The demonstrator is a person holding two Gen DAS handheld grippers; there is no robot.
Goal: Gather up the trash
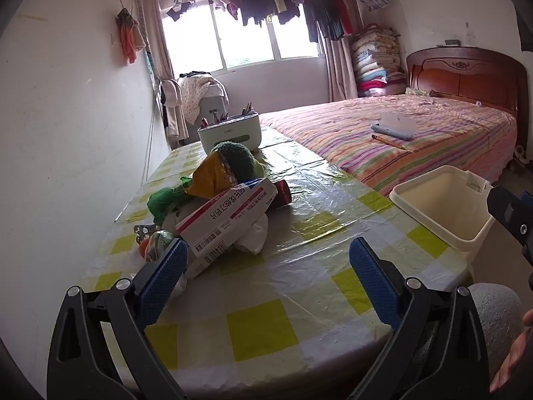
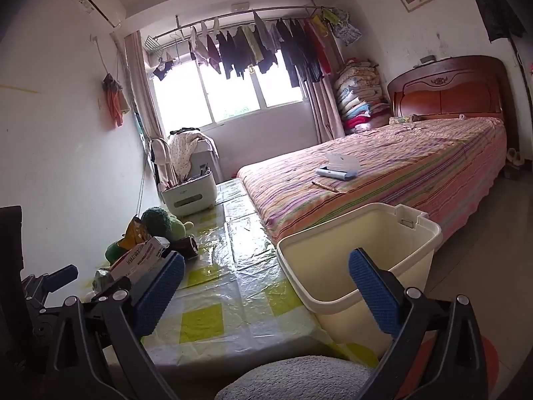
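Note:
A heap of trash lies on the checked tablecloth (image 1: 266, 326): a white-and-red medicine box (image 1: 226, 223), a yellow snack wrapper (image 1: 210, 176), a green bag (image 1: 163, 200), a white plastic bag (image 1: 253, 236) and a dark can (image 1: 281, 193). My left gripper (image 1: 266, 266) hovers open just short of the box, nothing between its blue pads. A cream bin (image 2: 353, 253) stands empty at the table's right edge. My right gripper (image 2: 266, 278) is open in front of the bin, with the medicine box (image 2: 140, 256) to its left.
A white pencil holder (image 1: 230, 131) and a green plush toy (image 1: 236, 160) sit behind the heap. A bed (image 1: 416, 133) with a striped cover runs along the table's right side. A grey cushion (image 2: 293, 380) lies below the right gripper. The wall closes the left.

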